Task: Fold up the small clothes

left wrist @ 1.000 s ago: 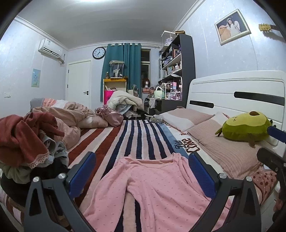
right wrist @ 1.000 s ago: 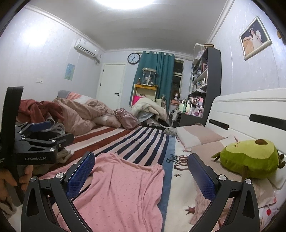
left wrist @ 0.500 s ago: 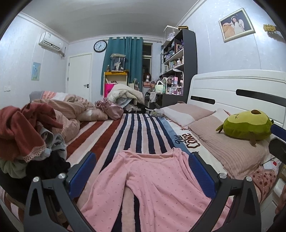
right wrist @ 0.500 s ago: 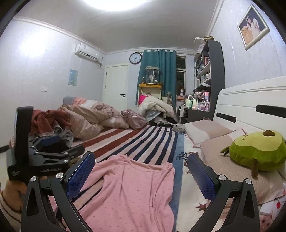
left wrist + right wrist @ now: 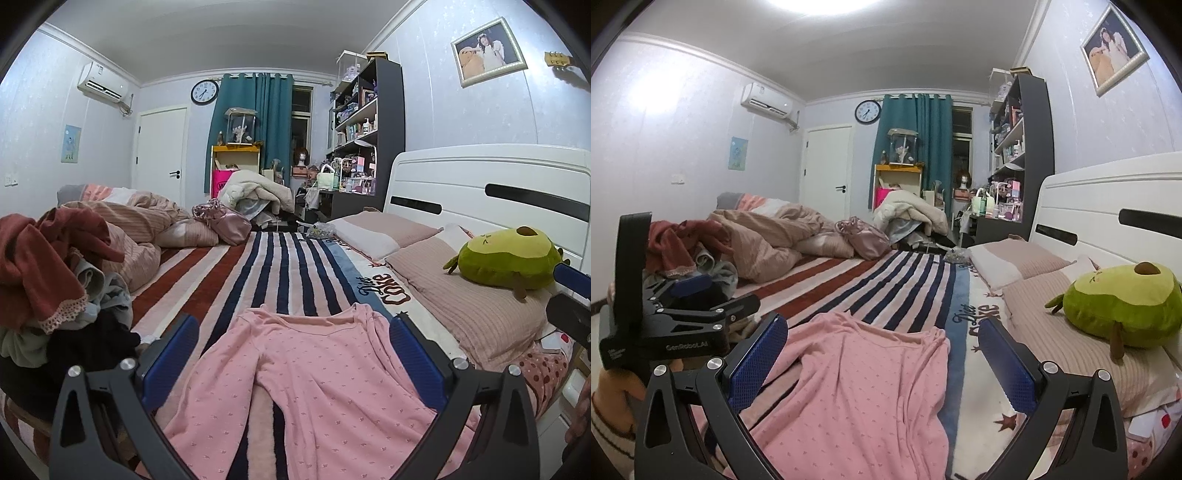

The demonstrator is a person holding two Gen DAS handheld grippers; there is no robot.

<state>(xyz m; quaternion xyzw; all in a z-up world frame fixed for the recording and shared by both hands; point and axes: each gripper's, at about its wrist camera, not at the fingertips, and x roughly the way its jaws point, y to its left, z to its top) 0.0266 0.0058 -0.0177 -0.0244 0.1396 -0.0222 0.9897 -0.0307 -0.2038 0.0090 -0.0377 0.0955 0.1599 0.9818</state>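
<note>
A pink dotted pair of pants (image 5: 314,384) lies spread flat on the striped blanket (image 5: 280,266), waistband away from me; it also shows in the right wrist view (image 5: 857,391). My left gripper (image 5: 291,350) is open and empty, hovering just above the pants. My right gripper (image 5: 882,354) is open and empty above the pants' right side. The left gripper's body (image 5: 665,328) shows at the left of the right wrist view. A heap of unfolded clothes (image 5: 48,280) lies to the left.
A green avocado plush (image 5: 506,258) rests on pink pillows (image 5: 461,295) at the right, by the white headboard (image 5: 498,184). A crumpled quilt (image 5: 140,225) and pink bag (image 5: 225,221) lie at the far left of the bed. Shelves (image 5: 362,147) stand behind.
Both grippers have drawn back and tilted slightly, so the pants sit lower and farther in view. Both stay open and empty; the pants have not moved.
</note>
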